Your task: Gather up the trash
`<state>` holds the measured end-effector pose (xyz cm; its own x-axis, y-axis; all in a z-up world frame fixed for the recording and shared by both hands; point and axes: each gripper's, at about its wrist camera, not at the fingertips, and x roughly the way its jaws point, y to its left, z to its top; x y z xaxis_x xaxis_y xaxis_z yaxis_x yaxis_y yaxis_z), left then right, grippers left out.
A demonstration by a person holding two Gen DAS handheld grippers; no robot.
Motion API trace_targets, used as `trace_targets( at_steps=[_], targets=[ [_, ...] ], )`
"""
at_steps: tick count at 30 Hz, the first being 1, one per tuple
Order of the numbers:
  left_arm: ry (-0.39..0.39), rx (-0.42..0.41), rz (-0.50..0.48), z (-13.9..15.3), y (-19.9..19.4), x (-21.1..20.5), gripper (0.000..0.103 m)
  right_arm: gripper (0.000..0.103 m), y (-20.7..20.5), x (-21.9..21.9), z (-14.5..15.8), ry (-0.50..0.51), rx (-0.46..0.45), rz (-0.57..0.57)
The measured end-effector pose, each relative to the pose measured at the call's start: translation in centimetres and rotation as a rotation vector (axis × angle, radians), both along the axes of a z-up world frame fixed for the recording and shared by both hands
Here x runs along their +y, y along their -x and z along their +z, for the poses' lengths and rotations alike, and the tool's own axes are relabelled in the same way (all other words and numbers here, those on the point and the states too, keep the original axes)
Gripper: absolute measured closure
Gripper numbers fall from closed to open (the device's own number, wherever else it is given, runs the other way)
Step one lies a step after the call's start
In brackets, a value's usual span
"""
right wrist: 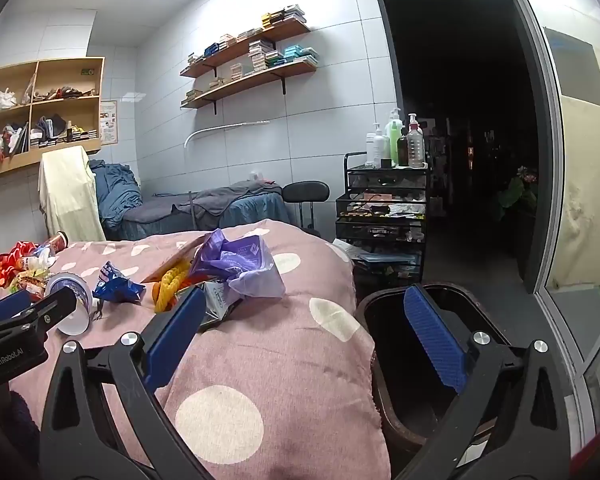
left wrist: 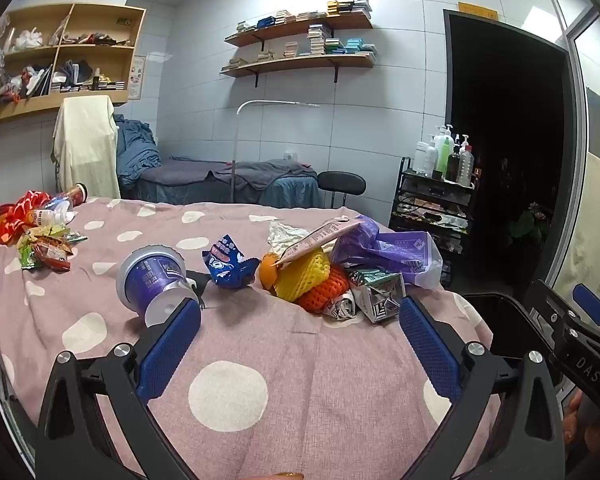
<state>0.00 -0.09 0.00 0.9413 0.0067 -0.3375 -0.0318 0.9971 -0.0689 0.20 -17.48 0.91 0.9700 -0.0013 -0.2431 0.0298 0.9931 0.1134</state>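
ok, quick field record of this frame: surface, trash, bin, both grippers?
surface: pink dotted bedspread
trash near: purple cup on its side, blue wrapper, yellow foam net, crushed carton, purple bag
trash far: wrapper pile
bin: black bin, beside the bed, open
left gripper: open, holding nothing
right gripper: open, holding nothing

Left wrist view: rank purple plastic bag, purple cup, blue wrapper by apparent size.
1. purple plastic bag
2. purple cup, nearer the camera, so its margin is unsure
3. blue wrapper
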Motion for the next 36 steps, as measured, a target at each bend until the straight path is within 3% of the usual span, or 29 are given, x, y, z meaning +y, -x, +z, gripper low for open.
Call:
trace_targets(
  at_steps=[36],
  targets=[
    [-0.001, 0.004, -0.021, -0.1, -0.2, -0.2, 0.005, 0.005, -0.2, 0.1, -0.2, -0.01, 0.017, 0.001]
  ],
)
